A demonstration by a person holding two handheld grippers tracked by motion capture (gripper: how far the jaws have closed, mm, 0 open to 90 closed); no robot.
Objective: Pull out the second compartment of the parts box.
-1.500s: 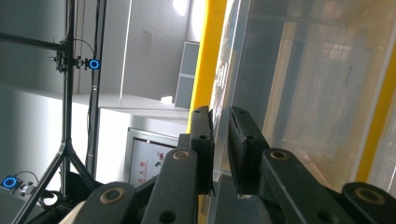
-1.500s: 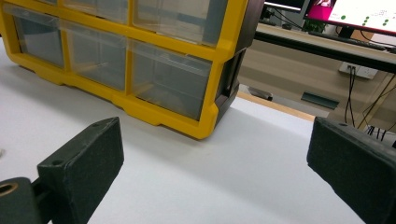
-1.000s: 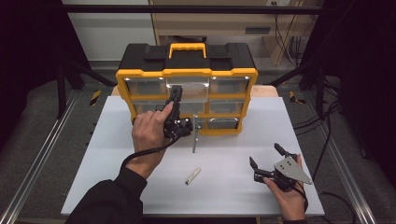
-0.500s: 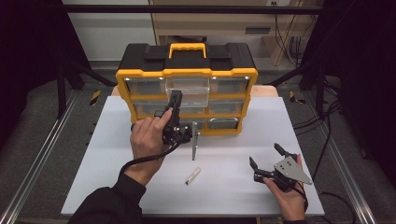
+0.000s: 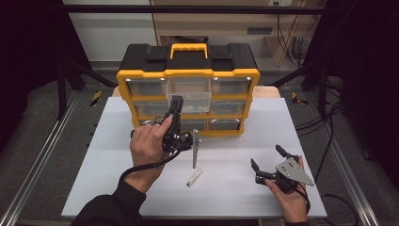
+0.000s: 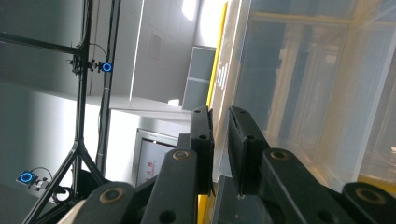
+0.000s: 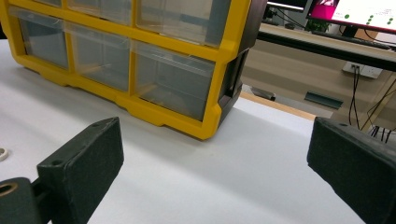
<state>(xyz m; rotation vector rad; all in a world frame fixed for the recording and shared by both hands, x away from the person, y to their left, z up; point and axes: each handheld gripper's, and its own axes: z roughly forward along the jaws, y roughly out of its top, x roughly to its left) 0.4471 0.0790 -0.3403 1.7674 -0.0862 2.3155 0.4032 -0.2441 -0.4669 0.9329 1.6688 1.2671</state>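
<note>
At table centre, I'm clamping my left gripper on the front lip of the clear plastic middle drawer, pulled partly out of the yellow-and-black organiser box; its slide axis runs straight toward me. My right gripper is idling spread, well apart.

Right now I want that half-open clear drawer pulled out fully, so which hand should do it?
Left: its tongs are already shut on the drawer. The right tongs rest open, far off.
</note>
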